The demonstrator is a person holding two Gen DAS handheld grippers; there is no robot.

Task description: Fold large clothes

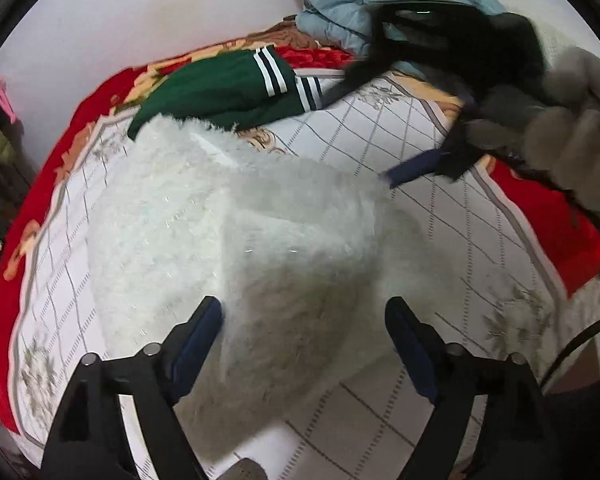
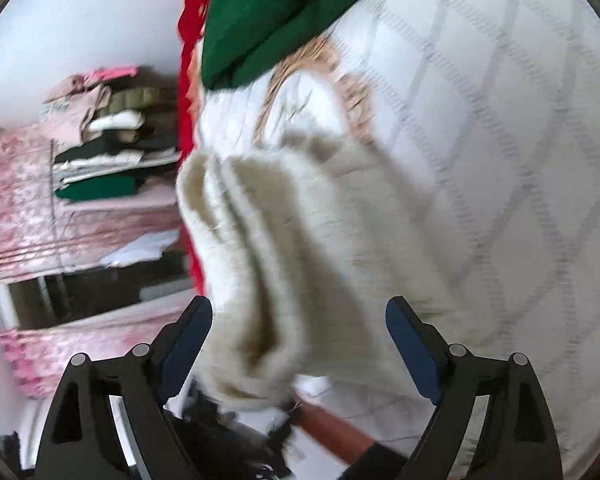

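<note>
Left wrist view: the left gripper [image 1: 304,320] is hovering with jaws spread over a folded white fluffy garment [image 1: 236,224], pinching nothing. The garment is lying on a white quilted bedspread with grey lattice lines [image 1: 440,216]. Only this view is showing the right gripper [image 1: 412,170], blurred and held by a grey-gloved hand [image 1: 572,136], plus a pale blue padded jacket [image 1: 360,4] heaped near the wall. Right wrist view: the right gripper [image 2: 300,320] is also standing spread and empty above the garment's [image 2: 300,240] layered edge. Only here are shelves of stacked folded clothes [image 2: 104,152] appearing. A dark green garment with white stripes [image 1: 228,88] is resting beyond, a red floral blanket [image 1: 36,200] bordering the bed, and a plain pale wall [image 1: 140,12] standing behind.
</note>
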